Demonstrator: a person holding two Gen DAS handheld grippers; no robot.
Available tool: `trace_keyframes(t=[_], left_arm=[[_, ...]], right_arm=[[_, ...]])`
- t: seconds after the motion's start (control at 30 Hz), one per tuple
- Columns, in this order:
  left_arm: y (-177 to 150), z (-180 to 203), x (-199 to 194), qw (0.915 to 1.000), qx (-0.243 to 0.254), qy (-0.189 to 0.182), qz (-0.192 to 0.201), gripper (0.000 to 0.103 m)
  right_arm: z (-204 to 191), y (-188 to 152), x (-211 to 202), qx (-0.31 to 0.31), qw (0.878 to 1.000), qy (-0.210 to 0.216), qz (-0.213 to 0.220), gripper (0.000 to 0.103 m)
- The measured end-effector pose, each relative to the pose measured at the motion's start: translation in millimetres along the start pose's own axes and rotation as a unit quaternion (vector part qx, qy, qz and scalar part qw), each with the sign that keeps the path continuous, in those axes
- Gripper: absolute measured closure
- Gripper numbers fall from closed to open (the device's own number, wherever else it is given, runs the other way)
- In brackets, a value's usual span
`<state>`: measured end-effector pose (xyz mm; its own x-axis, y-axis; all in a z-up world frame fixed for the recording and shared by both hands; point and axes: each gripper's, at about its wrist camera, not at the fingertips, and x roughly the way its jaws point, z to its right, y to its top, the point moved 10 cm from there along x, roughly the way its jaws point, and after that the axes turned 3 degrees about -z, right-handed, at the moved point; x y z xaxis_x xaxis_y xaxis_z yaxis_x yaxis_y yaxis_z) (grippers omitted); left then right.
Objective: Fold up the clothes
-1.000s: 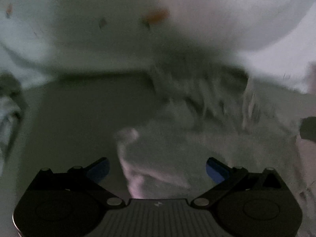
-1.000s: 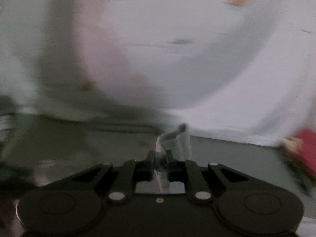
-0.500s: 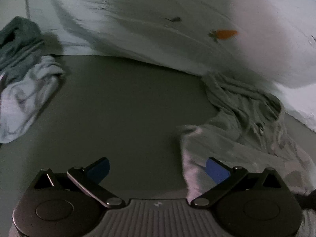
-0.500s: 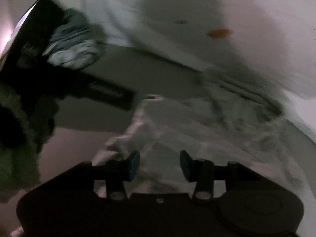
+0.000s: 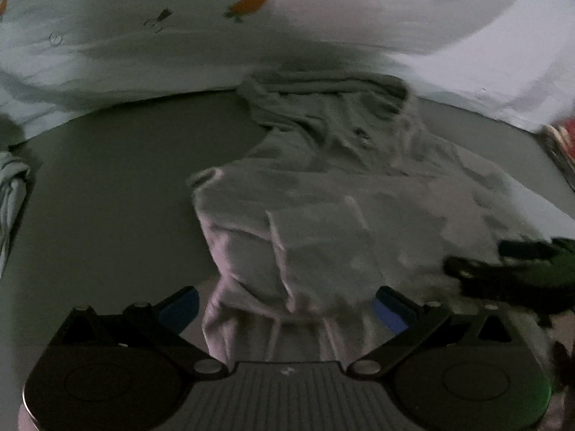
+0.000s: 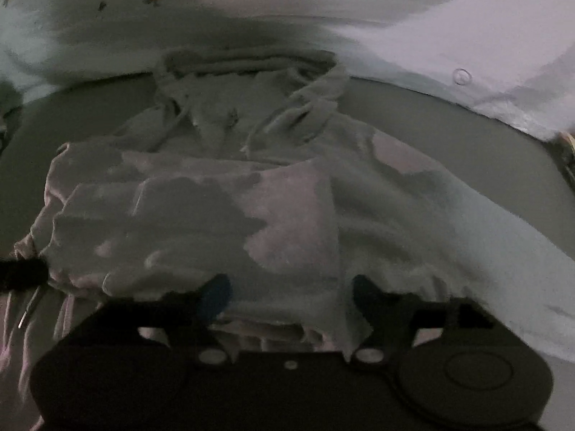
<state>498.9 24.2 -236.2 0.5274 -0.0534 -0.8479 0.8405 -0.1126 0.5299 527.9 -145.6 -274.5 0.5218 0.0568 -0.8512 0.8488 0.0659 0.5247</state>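
A grey hoodie (image 5: 341, 194) lies spread on the dark grey surface (image 5: 107, 186), its hood (image 6: 251, 72) at the far end against white bedding. My left gripper (image 5: 285, 309) is open, its blue pads wide apart over the hoodie's near hem, not pressing it. My right gripper (image 6: 289, 296) hangs low over the folded-in sleeve area (image 6: 287, 215). Its jaws are opening, with cloth lying under the gap and neither pad on it. The right gripper and a green sleeve (image 5: 532, 269) show at the right of the left wrist view.
White bedding with a carrot print (image 5: 251, 3) rises behind the surface. A pale bundled cloth (image 5: 14, 186) lies at the left edge. Something red (image 5: 567, 133) sits at the far right edge. Bare grey surface lies left of the hoodie.
The right gripper let go of the strip of cloth it pinched, opened and dropped down over the hoodie. The left wrist view swung so the hoodie now fills its middle.
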Motion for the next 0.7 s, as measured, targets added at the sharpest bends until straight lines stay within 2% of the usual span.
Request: trace_keyframes(t=[0.03,0.07,0.1,0.23,0.33,0.43,0.53,0.63,0.7], left_arm=[[-4,5,-5,1.0000,0.006,-0.002,-0.001,0.000],[-10,10,-10,0.9999,0.011,-0.006,-0.005,0.000],[-16,16,-15,0.9998,0.017,-0.010,-0.009,0.000],[-39,35,-26,0.9988,0.028,-0.026,-0.031,0.000],[-54,49,-21,0.9972,0.016,-0.043,-0.060,0.000],[-69,71,-18,0.9952,0.018,-0.051,-0.081,0.000],[-79,96,-14,0.9938,0.038,-0.040,-0.097,0.000],[-79,124,-11,0.9923,0.055,-0.028,-0.107,0.000],[-76,144,-6,0.9904,0.073,-0.020,-0.116,0.000]], right_arm=[[3,-4,-4,0.015,1.000,0.017,0.005,0.016],[6,-8,-8,0.029,0.999,0.033,0.009,0.004],[10,-14,-12,0.042,0.998,0.047,0.009,0.000],[24,-39,-28,0.098,0.991,0.094,0.005,0.000],[36,-58,-54,0.121,0.983,0.134,0.030,0.000],[63,-79,-78,0.118,0.985,0.111,0.053,0.000],[109,-99,-92,0.170,0.979,0.095,0.063,0.000],[174,-108,-105,0.232,0.969,0.023,0.087,0.000],[220,-114,-117,0.247,0.963,-0.027,0.109,0.000]])
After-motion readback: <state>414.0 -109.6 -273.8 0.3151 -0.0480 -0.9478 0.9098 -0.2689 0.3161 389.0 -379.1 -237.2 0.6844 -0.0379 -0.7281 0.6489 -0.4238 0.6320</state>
